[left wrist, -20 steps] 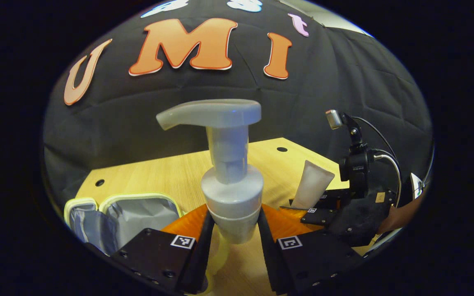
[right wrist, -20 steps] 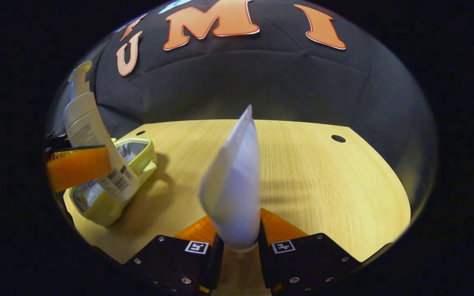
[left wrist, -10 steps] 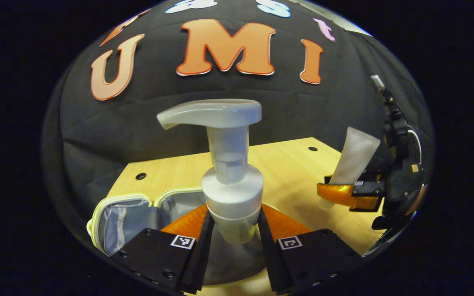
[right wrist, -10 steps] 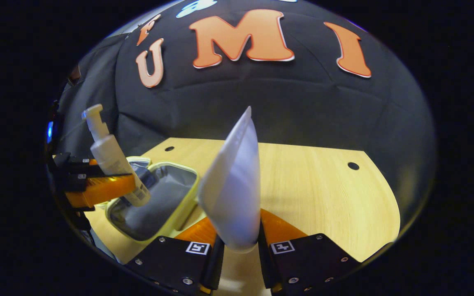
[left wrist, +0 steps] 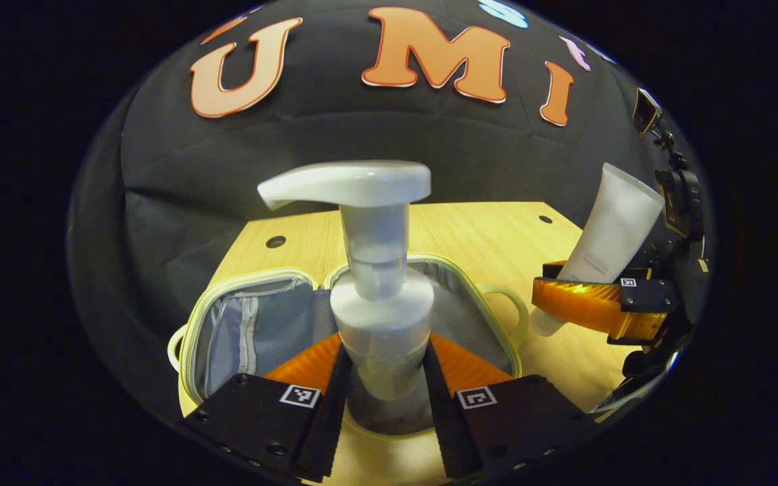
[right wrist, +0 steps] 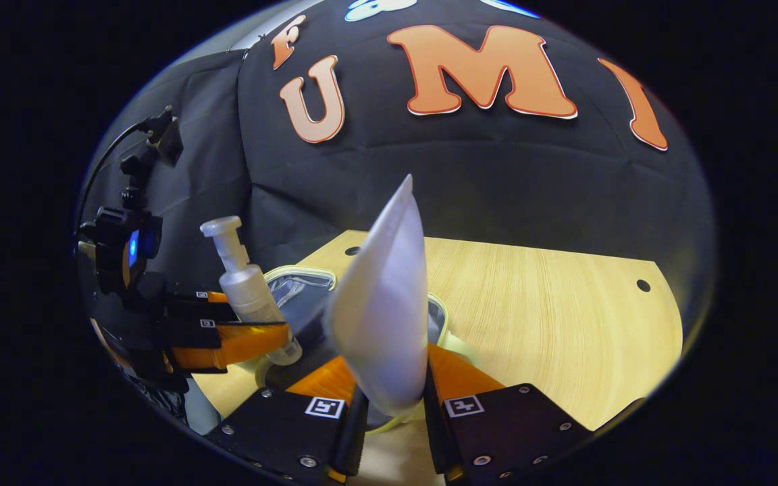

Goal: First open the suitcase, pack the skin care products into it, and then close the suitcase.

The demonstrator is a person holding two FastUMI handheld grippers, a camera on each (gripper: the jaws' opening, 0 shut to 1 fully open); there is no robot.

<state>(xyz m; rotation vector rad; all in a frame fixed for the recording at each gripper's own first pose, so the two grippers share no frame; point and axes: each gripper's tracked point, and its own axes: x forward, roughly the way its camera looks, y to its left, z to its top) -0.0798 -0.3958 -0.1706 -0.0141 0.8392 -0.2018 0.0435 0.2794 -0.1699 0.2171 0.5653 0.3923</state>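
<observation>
My left gripper (left wrist: 381,361) is shut on a white pump bottle (left wrist: 379,270), held upright above the open suitcase (left wrist: 254,331), a small case with a pale yellow-green rim and grey lining. In the right gripper view, my right gripper (right wrist: 389,381) is shut on a white tube (right wrist: 382,310) standing crimped end up. Behind the tube, part of the suitcase (right wrist: 298,293) shows. The right gripper (left wrist: 588,304) with its tube (left wrist: 615,229) hangs just right of the case's handle. To the left, the left gripper (right wrist: 240,341) holds the pump bottle (right wrist: 247,290) over the case.
The case lies on a light wooden table (left wrist: 470,229) with small round holes near its far edge. Bare wood (right wrist: 551,324) stretches to the right of the case. The black cloth wall stands close behind the table.
Both grippers have swung toward the case with their loads. The open case now lies right under the pump bottle, and the tube has come up close beside the case.
</observation>
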